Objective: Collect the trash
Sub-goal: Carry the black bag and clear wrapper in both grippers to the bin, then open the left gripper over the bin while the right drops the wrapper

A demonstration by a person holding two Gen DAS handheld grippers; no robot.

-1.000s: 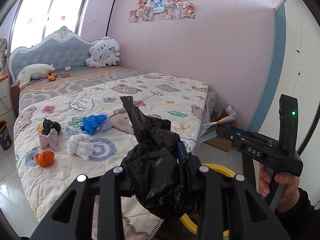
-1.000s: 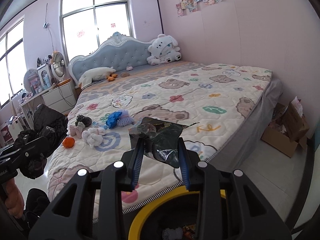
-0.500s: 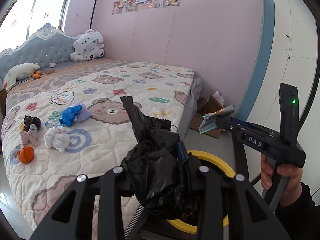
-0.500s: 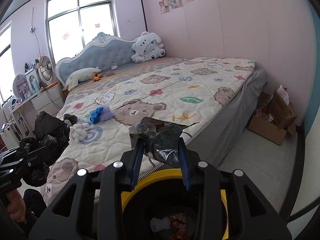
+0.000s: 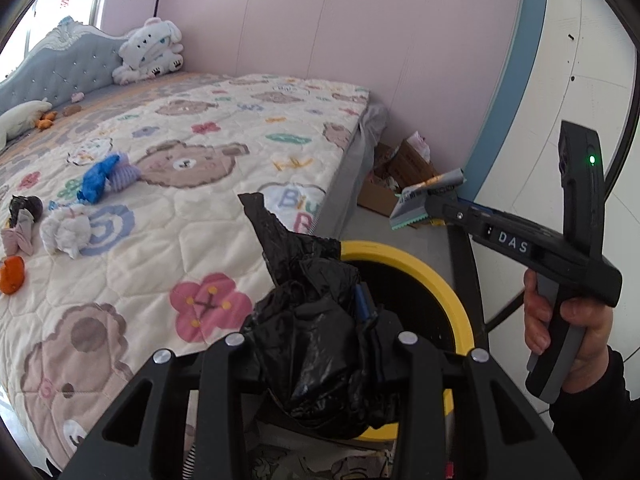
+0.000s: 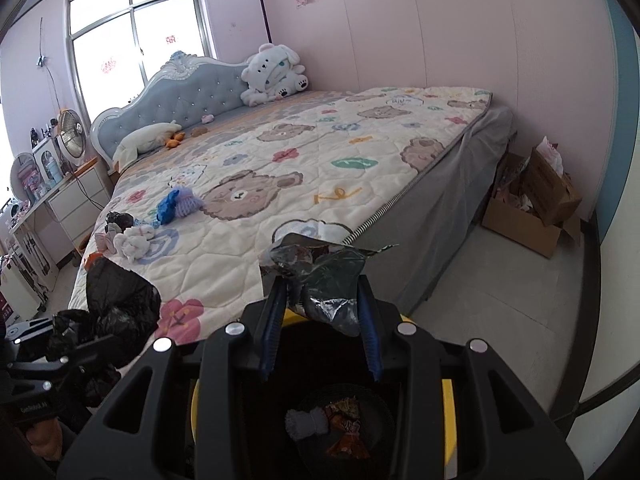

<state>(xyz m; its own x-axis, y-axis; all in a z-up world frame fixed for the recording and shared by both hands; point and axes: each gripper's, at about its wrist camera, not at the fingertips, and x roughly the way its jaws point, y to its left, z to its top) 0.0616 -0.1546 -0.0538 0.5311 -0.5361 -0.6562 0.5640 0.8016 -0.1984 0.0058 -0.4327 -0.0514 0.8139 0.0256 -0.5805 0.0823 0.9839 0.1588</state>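
Crinkled black plastic bag, glossy and bunched, is sitting clamped in the left gripper over the yellow-rimmed round bin by the bed's foot corner. Right gripper, w/ ribbed blue pads, is pinching a shiny foil wrapper, creased and silvery inside, above the same bin; crumpled scraps are lying at its bottom. More soft wads, incl. a white rag and blue crumple, are resting near the quilted bedspread's left edge.
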